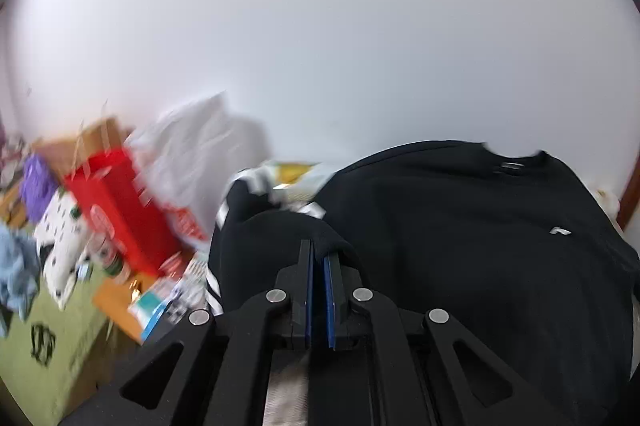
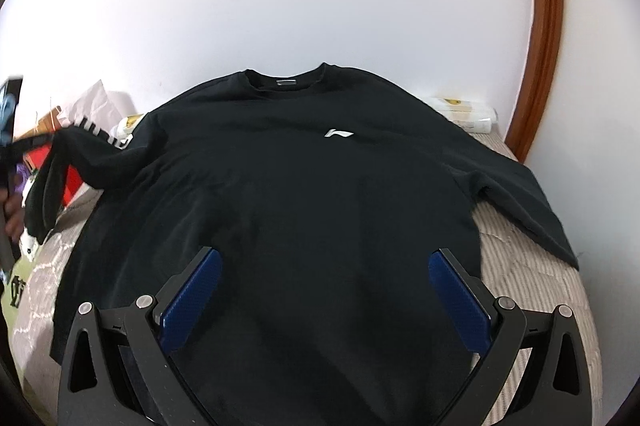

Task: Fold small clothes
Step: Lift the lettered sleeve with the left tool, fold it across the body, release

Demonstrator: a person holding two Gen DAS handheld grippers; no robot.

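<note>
A black sweatshirt (image 2: 304,186) with a small white chest logo (image 2: 339,133) lies face up on the bed, collar towards the wall. Its right-hand sleeve (image 2: 528,194) rests flat on the bed cover. The left-hand sleeve (image 2: 60,162), which has white stripes, is lifted off the bed. My left gripper (image 1: 319,250) is shut on that sleeve's black fabric (image 1: 280,226), which bunches over the fingertips. My right gripper (image 2: 325,254) is open above the lower part of the sweatshirt's body, with nothing pinched between its blue pads (image 2: 192,302).
The beige patterned bed cover (image 2: 532,286) shows on both sides of the garment. To the left are a red box (image 1: 120,206), a white bag (image 1: 200,146), a green box (image 1: 48,338) and loose clothes. A person's hand (image 2: 14,214) is at the left edge. A wooden door frame (image 2: 548,46) stands on the right.
</note>
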